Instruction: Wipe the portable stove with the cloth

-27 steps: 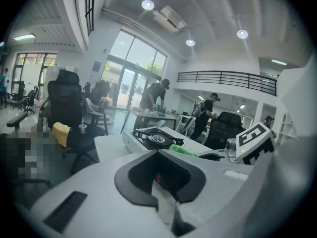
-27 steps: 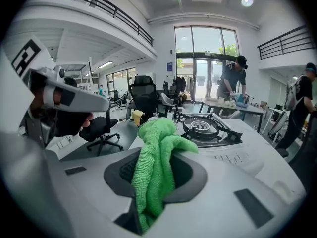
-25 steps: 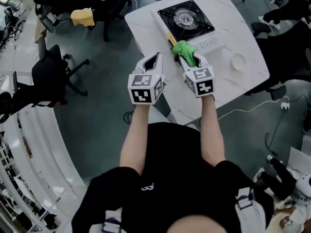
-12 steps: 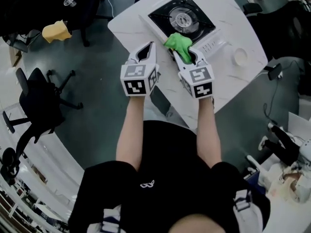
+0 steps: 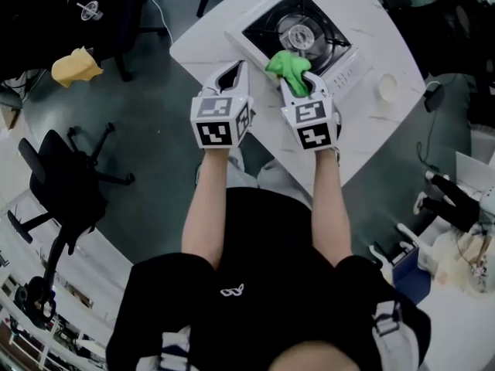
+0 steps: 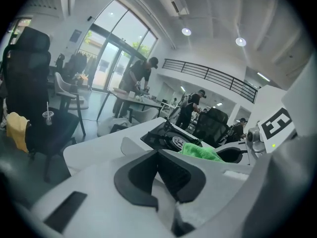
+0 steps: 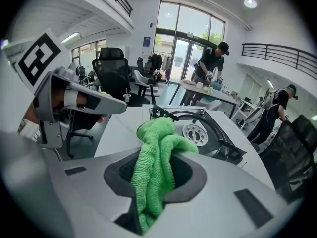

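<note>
The right claw (image 5: 298,84) clamps a crumpled green cloth (image 5: 287,66) at the near edge of the black square portable stove (image 5: 265,31). The left claw (image 5: 230,76) is closed and empty. Wiping seems barely begun.

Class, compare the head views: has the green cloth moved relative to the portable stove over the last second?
Yes. The green cloth has moved forward, from the near edge of the stove onto its black top, nearer the burner.

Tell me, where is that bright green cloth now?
In the head view the green cloth sits near the top, right of centre, clamped in the right hand-held gripper at the near edge of the portable stove on the white table.
</note>
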The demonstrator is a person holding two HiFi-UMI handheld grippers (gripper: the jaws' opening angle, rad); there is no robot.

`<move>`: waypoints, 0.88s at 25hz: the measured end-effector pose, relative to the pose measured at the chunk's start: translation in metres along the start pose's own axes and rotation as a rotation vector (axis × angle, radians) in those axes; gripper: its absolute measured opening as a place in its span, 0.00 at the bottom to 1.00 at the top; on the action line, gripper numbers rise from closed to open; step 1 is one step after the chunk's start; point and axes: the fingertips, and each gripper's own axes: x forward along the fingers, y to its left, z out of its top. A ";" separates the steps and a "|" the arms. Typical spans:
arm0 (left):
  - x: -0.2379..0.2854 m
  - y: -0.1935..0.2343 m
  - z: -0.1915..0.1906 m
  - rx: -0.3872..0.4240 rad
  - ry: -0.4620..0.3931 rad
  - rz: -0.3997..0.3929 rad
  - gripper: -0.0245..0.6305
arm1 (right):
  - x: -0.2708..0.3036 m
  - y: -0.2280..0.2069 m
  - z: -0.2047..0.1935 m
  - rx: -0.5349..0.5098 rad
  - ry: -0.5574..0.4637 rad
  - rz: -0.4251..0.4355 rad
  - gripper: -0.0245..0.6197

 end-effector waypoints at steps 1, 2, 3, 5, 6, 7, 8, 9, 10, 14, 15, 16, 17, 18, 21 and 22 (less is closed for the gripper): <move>0.002 0.001 0.002 0.000 0.002 -0.007 0.03 | 0.002 -0.001 0.001 -0.012 0.018 -0.009 0.15; 0.003 0.002 0.004 0.000 0.003 -0.014 0.03 | 0.003 -0.001 0.002 -0.019 0.031 -0.015 0.15; 0.005 0.003 0.007 0.001 0.003 -0.021 0.03 | 0.005 0.000 0.004 -0.021 0.038 -0.019 0.15; 0.006 0.006 0.012 0.004 0.001 -0.034 0.03 | 0.010 0.003 0.010 -0.021 0.044 -0.019 0.15; 0.007 0.008 0.014 0.005 0.000 -0.039 0.03 | 0.014 0.005 0.014 -0.023 0.046 -0.018 0.15; 0.008 0.012 0.017 0.007 -0.003 -0.044 0.03 | 0.017 0.007 0.017 -0.024 0.048 -0.018 0.15; 0.008 0.015 0.020 0.008 -0.006 -0.047 0.03 | 0.020 0.007 0.020 -0.023 0.049 -0.019 0.15; 0.008 0.018 0.023 0.009 -0.010 -0.049 0.03 | 0.022 0.007 0.023 -0.022 0.049 -0.021 0.15; 0.007 0.022 0.026 0.010 -0.015 -0.050 0.03 | 0.024 0.007 0.026 -0.020 0.049 -0.023 0.15; 0.001 0.036 0.037 0.013 -0.028 -0.052 0.03 | 0.031 0.012 0.036 -0.010 0.047 -0.025 0.15; 0.000 0.041 0.040 0.012 -0.031 -0.052 0.03 | 0.033 0.015 0.038 -0.010 0.047 -0.021 0.15; -0.001 0.045 0.042 0.010 -0.033 -0.052 0.03 | 0.035 0.018 0.041 -0.011 0.047 -0.017 0.15; -0.002 0.049 0.044 0.007 -0.034 -0.051 0.03 | 0.037 0.021 0.043 -0.012 0.047 -0.015 0.15; -0.002 0.053 0.046 0.003 -0.036 -0.051 0.03 | 0.040 0.023 0.046 -0.015 0.048 -0.015 0.15; -0.002 0.063 0.052 -0.005 -0.044 -0.052 0.03 | 0.046 0.026 0.056 -0.020 0.044 -0.014 0.15; -0.002 0.065 0.053 -0.008 -0.046 -0.053 0.03 | 0.048 0.028 0.059 -0.015 0.038 -0.009 0.15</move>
